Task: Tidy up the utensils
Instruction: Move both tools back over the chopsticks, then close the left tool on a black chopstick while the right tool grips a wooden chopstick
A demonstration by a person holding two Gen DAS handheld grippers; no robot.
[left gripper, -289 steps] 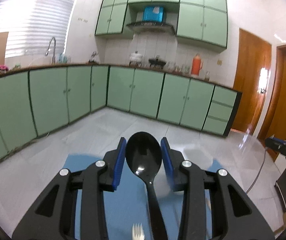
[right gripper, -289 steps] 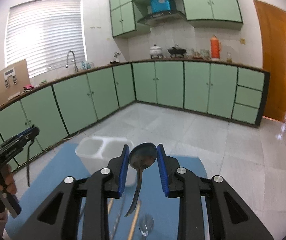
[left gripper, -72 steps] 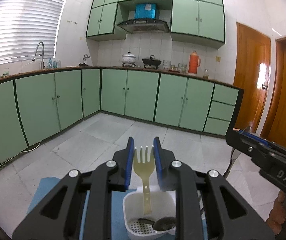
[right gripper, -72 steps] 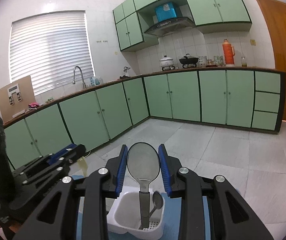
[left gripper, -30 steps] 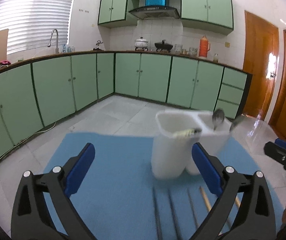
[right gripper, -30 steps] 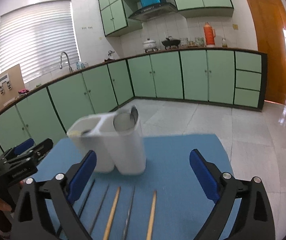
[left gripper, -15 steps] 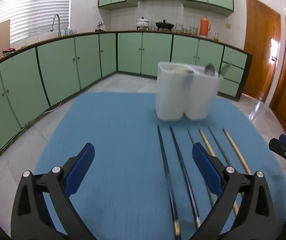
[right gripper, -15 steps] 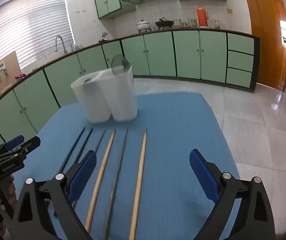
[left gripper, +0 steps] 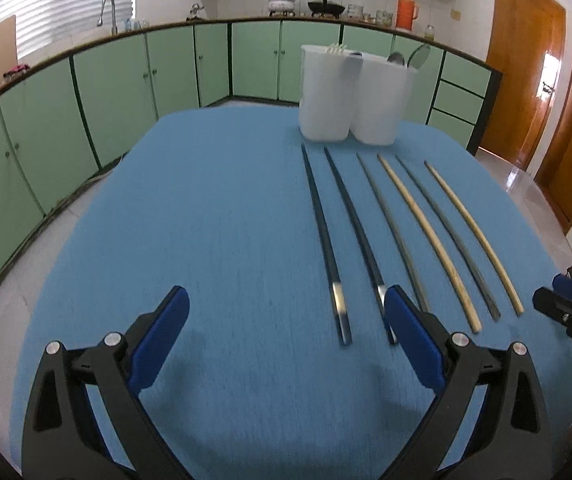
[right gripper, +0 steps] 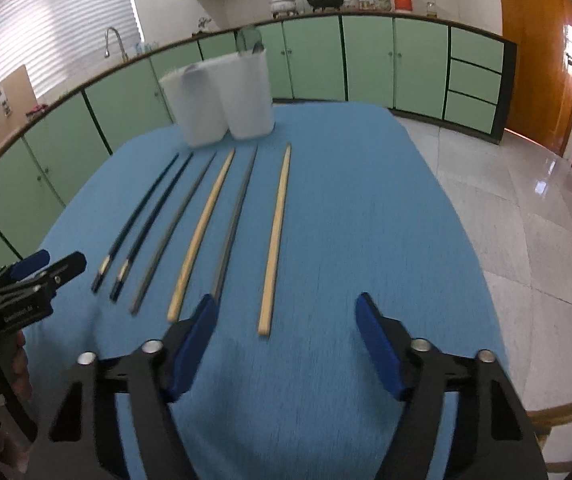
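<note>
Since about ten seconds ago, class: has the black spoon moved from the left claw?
Yes. It no longer sits in the left claw, which is open over the mat; the holder near the cabinets now holds utensils.

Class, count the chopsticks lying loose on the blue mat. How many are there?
6, side by side before the white holder: two black, grey, wooden, grey, wooden. Others may hide inside the holder.

Six chopsticks (right gripper: 205,216) lie side by side on the blue mat: two black, two grey, two pale wood. Beyond their tips stands a white two-compartment holder (left gripper: 352,98), upright, with fork and spoons inside.
</note>
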